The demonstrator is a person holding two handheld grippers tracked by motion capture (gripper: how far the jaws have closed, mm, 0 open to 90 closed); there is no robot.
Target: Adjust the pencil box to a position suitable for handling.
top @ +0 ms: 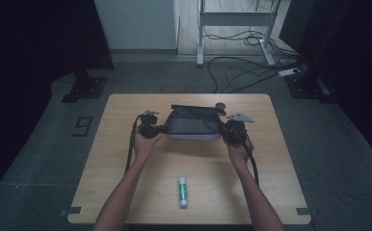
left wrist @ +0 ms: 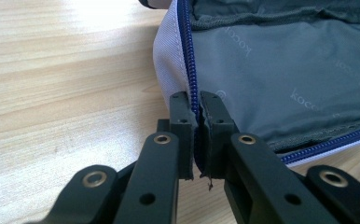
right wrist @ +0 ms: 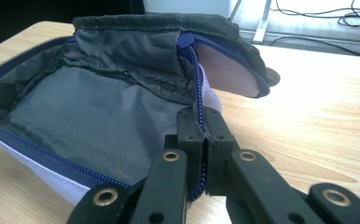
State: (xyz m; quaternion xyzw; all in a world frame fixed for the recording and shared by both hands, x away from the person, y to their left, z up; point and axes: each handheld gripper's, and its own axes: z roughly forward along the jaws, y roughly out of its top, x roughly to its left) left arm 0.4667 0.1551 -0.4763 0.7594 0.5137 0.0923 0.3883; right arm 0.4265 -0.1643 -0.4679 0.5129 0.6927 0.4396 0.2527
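Left gripper (top: 161,128): jaws pressed together on the left end of the pouch, pinching the blue zipper (left wrist: 188,51) edge; the left gripper view shows fabric caught between the pads.

Pouch (top: 193,126): grey cloth outside, grey lining (right wrist: 89,116) inside, zip undone, mouth gaping upward. It sits mid-table, toward the far half of the wooden table (top: 126,192), spanning the gap between the two grippers and touching both. Judged light, soft and floppy; the walls sag and fold where unsupported, so it probably keeps its shape only while both ends are held. The stitched zipper edge looks like the firmest place to take hold, and each claw is already on it.

Glue stick (top: 182,191): lies flat near the front edge, well apart from the pouch, untouched.

Right gripper (top: 228,131): jaws clamped on the right end of the pouch, zipper tape running between the pads in the right gripper view.
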